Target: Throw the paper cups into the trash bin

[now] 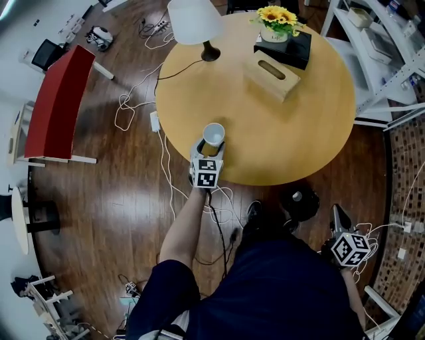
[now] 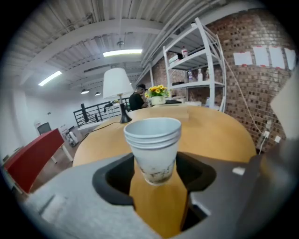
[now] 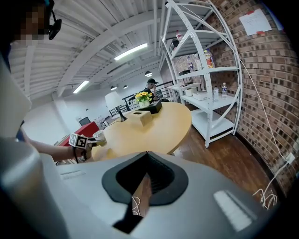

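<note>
1. Leave right gripper (image 1: 338,212) low, jaws closed, empty.
2. Gripping stacked paper cups (image 1: 214,135) in left gripper's (image 1: 210,150) jaws above desk (image 1: 285,139) edge.
3. Carry upright, squeezing lightly; locate the trash bin first.

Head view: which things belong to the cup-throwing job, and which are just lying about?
Job: paper cups, left gripper holding them, dark floor container (possibly the bin).
Lying about: lamp, tissue box, flower pot, shelf, red bench.
</note>
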{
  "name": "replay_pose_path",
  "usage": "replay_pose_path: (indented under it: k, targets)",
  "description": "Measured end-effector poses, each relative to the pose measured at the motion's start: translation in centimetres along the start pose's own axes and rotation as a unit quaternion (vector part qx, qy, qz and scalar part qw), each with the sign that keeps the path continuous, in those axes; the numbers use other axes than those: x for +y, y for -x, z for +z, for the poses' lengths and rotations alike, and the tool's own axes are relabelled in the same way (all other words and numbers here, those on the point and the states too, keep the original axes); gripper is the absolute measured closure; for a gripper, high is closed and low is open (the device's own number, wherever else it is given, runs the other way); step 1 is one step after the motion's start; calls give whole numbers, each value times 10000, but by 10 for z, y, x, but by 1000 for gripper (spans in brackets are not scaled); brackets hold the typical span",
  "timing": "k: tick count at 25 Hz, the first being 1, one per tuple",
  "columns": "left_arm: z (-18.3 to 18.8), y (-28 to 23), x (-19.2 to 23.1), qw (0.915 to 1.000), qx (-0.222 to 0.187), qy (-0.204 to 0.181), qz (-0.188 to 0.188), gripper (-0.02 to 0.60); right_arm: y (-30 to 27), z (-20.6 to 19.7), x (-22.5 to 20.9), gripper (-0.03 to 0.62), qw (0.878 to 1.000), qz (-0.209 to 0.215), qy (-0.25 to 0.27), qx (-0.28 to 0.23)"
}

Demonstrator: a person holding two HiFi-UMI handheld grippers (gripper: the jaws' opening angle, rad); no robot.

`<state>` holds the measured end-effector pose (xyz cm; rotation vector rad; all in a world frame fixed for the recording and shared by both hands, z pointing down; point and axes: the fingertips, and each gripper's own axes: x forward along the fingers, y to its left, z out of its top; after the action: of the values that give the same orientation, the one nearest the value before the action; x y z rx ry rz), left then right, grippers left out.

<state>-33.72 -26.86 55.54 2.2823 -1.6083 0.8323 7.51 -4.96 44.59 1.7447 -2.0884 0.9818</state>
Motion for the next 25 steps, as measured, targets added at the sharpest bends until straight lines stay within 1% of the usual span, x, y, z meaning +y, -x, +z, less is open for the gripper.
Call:
replay_pose_path:
  k: [3, 6, 9, 12, 14, 16, 18, 20, 21, 23, 25]
  targets:
    - [36, 14, -40, 9974, -443, -247, -515, 299, 0, 1, 0, 583, 10000, -12, -18, -47]
    - [68, 31, -89, 9904, -763, -293, -1113, 299, 2, 6, 1, 584, 9999, -14, -30, -146]
    - [95, 49, -151, 9784, -1013, -413, -1753, 299, 8, 17, 3, 583, 9996, -5, -56, -282]
    - [111, 73, -215, 9622, -1193, -706, -2346, 299, 10, 35, 7, 583, 9989, 93, -57, -454]
    - [113, 92, -260, 9468, -1246, -972, -2803, 299, 14, 46, 11, 583, 9982, 142, -52, -575]
    - [110, 112, -304, 9272, -1305, -1257, -3277, 299, 21, 55, 16, 583, 9976, 182, -70, -671]
    - [104, 127, -343, 9058, -1371, -1684, -3639, 299, 28, 61, 19, 583, 9972, 197, -56, -726]
    - [94, 137, -374, 8845, -1396, -2165, -3889, 299, 37, 65, 19, 583, 9972, 170, -10, -732]
    - [89, 141, -385, 8753, -1391, -2362, -3984, 299, 40, 64, 19, 581, 9975, 159, 21, -694]
    - [83, 146, -403, 8596, -1410, -2657, -4131, 299, 44, 57, 16, 530, 9985, 180, 39, -520]
    - [77, 147, -414, 8458, -1464, -2936, -4207, 299, 43, 46, 13, 501, 9993, 223, -17, -290]
